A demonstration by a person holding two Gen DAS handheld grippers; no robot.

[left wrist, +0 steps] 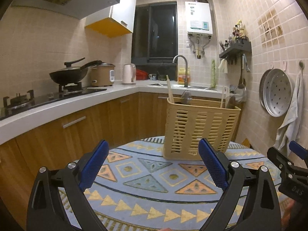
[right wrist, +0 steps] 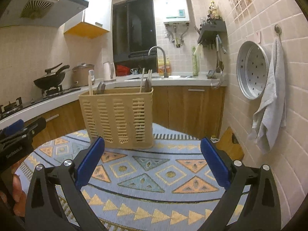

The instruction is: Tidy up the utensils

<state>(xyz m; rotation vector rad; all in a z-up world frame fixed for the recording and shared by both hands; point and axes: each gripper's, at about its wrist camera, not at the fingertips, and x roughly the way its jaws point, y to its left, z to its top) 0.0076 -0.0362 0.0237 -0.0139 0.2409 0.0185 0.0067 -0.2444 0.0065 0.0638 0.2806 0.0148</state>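
Observation:
A beige slotted utensil basket (left wrist: 200, 127) (right wrist: 119, 119) stands upright at the far side of a round table with a blue patterned cloth (left wrist: 154, 182) (right wrist: 146, 177). Chopsticks, spoons and a spatula (left wrist: 169, 90) stick up from its compartments, chopsticks (right wrist: 143, 80) among them. My left gripper (left wrist: 154, 154) is open above the cloth, short of the basket, with nothing between its fingers. My right gripper (right wrist: 152, 150) is open too, also empty, just before the basket. Each gripper shows at the edge of the other's view.
An L-shaped counter with wooden cabinets (left wrist: 77, 123) runs behind the table, bearing a wok (left wrist: 69, 75), rice cooker (left wrist: 102, 75), kettle (left wrist: 129, 74) and sink tap (left wrist: 182, 65). A steamer tray (right wrist: 252, 69) and towel (right wrist: 269, 100) hang on the right wall.

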